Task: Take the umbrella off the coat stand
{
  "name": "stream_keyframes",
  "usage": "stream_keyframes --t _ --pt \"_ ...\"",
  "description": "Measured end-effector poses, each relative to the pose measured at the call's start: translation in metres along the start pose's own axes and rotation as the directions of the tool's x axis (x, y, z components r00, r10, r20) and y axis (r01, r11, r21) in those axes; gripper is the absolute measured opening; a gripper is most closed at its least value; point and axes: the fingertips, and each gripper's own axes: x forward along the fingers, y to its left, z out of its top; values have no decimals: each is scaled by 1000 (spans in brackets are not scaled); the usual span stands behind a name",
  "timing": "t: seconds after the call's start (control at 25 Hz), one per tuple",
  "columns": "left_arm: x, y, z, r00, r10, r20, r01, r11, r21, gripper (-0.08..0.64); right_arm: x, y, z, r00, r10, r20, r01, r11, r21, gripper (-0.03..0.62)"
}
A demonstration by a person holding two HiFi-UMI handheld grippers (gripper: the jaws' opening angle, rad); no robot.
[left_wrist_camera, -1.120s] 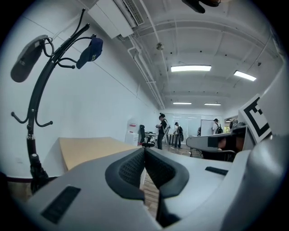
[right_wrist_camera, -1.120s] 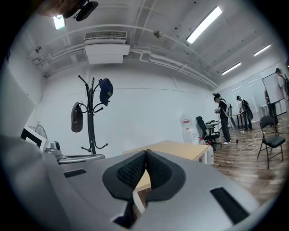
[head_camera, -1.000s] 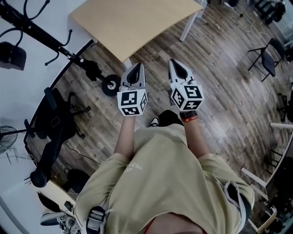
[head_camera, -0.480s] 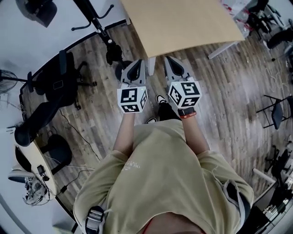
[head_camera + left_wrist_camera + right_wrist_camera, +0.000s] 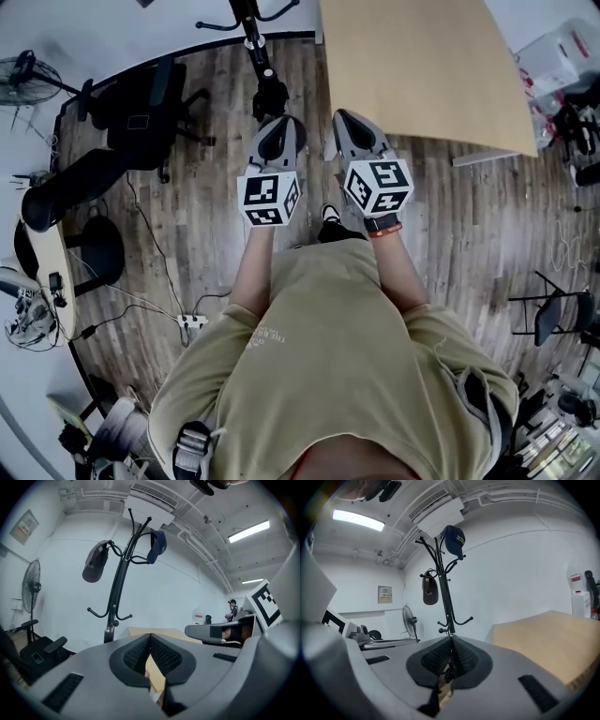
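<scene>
Umbrella is not plain to us in any view. On the stand (image 5: 118,590) we see a blue cap (image 5: 158,547) on a top hook. On the other side a dark rounded thing (image 5: 93,564) hangs from an upper hook. It may be a folded umbrella in its sleeve or a 2nd cap; we cannot tell. The lower hooks are bare. The stand is by the wall, just beside the table (image 5: 422,66), and well apart from both grippers.

The left gripper (image 5: 280,124) and right gripper (image 5: 344,116) are side by side in front of the body, approx. level, pointing toward the stand. Both have the jaws closed, pads together, w/ nothing between them.

If the dark thing is the umbrella, we judge it light, w/ soft and rather slippery fabric over thin stiff ribs. It will probably swing on the hook when touched, and a pinch on the cloth alone may slip. The better place to hold is a firm part: the handle, or the shaft end near the hook. For this the jaws must open first, then close across that part. After that we lift up & away so it clears the hook tip w/o tipping the stand, which looks tall and thin.
</scene>
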Motion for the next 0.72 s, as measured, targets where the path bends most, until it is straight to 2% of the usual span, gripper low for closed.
stream_keyframes --t 0.16,0.36,0.64,0.72 --pt "14 8 9 996 88 25 -87 996 -13 23 26 -11 9 995 96 -23 -96 995 -18 17" --pt "22 14 5 980 191 51 -190 981 -33 23 53 -20 0 976 209 -54 -210 978 -10 17" --pt "15 28 -5 957 283 53 -281 959 -46 23 74 -20 -25 949 297 -101 -298 955 8 17" --pt "20 35 -6 957 286 54 -284 958 -41 23 86 -19 -29 945 308 -107 -309 951 4 17"
